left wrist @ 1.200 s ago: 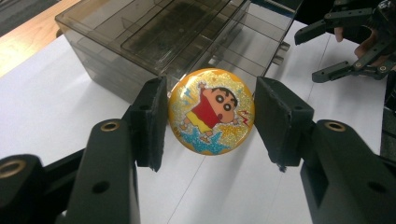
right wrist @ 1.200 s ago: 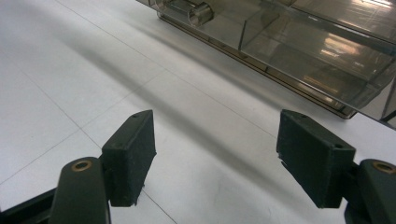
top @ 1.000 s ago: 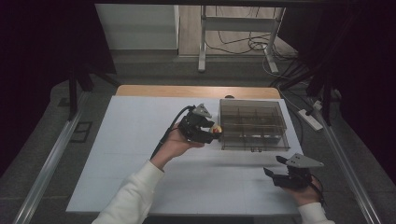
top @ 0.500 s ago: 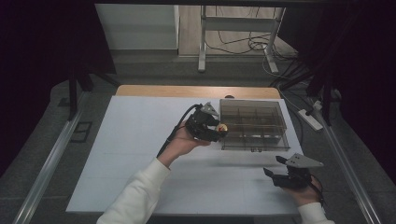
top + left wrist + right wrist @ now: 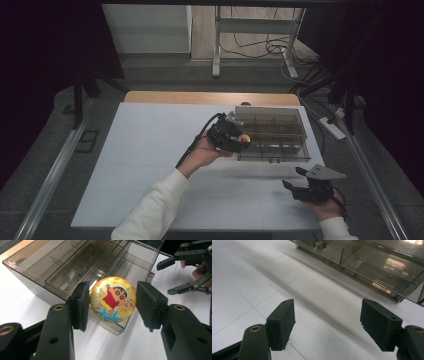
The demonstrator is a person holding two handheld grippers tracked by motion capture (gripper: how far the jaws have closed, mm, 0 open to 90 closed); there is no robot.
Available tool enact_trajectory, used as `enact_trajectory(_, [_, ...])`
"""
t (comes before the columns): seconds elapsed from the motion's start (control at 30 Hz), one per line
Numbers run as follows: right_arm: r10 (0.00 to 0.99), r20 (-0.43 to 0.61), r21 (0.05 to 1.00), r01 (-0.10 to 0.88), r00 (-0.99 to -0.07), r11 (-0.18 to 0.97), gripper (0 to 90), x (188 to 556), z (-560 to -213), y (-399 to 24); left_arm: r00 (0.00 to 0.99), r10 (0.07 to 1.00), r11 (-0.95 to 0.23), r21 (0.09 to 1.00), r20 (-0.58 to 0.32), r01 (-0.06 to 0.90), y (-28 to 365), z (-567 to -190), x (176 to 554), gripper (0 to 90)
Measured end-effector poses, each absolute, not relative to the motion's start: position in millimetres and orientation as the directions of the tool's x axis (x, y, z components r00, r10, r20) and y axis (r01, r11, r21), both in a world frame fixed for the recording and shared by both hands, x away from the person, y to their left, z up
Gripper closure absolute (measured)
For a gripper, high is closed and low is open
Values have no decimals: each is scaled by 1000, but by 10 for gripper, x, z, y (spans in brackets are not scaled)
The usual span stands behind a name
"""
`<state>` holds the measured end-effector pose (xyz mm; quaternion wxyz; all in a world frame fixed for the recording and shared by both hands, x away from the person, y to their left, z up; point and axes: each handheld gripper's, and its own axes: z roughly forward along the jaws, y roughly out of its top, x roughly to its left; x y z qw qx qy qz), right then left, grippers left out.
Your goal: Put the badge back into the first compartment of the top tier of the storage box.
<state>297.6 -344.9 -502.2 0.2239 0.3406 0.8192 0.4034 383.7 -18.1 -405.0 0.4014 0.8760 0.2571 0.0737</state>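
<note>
Badge [image 5: 113,299], round and glittery yellow with a cartoon boy in a red shirt printed on it, sits between the two black fingers [image 5: 79,305] of the left gripper [image 5: 112,305]. The pad on one side touches the badge's edge, while a thin sliver of gap seems to show at the other pad, so the grip looks like a clamp on the badge, though the angle makes that last contact hard to judge. In the high view the left gripper [image 5: 235,139] hangs at the near left corner of the clear smoked-plastic organizer box [image 5: 280,131], and the badge [image 5: 244,139] shows as a small yellow spot just at the box's edge. The left gripper view looks down past the badge onto the box's corner wall [image 5: 45,291] and its divided compartments, so the badge is over the rim rather than inside any compartment; it rests on nothing but the fingers.

The right gripper [image 5: 295,180] sits low near the front right of the white table [image 5: 150,150], well apart from the left gripper and short of the box. Its fingers [image 5: 282,322] stand wide apart with nothing between them, only bare table surface below, and the box's front wall [image 5: 372,277] crosses the view farther off.
</note>
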Motion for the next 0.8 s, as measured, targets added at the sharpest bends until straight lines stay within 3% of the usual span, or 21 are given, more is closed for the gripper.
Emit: enact_trajectory(0.8, [739,-99,810,378,-666,449,276,2978,-5026,-3453,850,514,-520,746,-117,417,-401,-4201,3976,466])
